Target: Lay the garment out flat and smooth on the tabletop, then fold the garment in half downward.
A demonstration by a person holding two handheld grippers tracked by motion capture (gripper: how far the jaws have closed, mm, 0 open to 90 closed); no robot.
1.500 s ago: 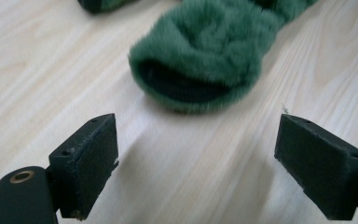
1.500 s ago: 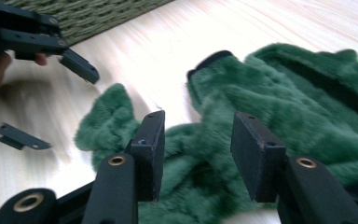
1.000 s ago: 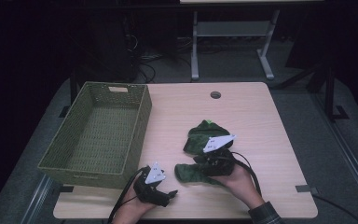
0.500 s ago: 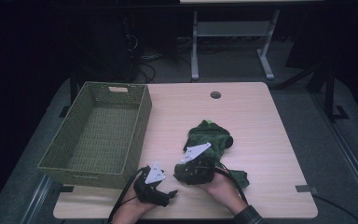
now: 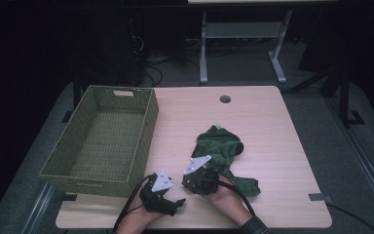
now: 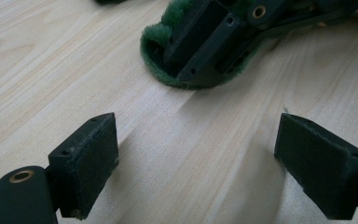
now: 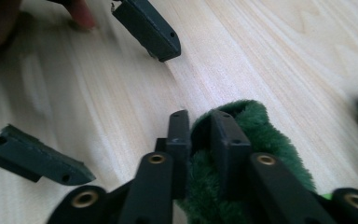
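Note:
A green fuzzy garment (image 5: 221, 146) lies crumpled on the wooden table (image 5: 272, 122), right of centre. My right gripper (image 5: 189, 182) sits at its near left edge. In the right gripper view the jaws (image 7: 199, 122) have just been closing and now pinch a fold of the green garment (image 7: 261, 135) between their pads. My left gripper (image 5: 179, 201) rests by the table's front edge, a little left of the right one. Its jaws (image 6: 196, 144) stand wide open over bare wood, and the right gripper (image 6: 186, 74) with the garment's edge (image 6: 156, 42) lies just ahead of them.
A green woven basket (image 5: 148, 122) stands on the left half of the table, with nothing inside that I can see. A round cable hole (image 5: 225, 99) is near the far edge. Beyond the table are a dark floor and a metal stand (image 5: 243, 39).
The right hand has moved left and down toward the left gripper and the front edge. Its jaws have narrowed onto the garment's edge. The left gripper has stayed put.

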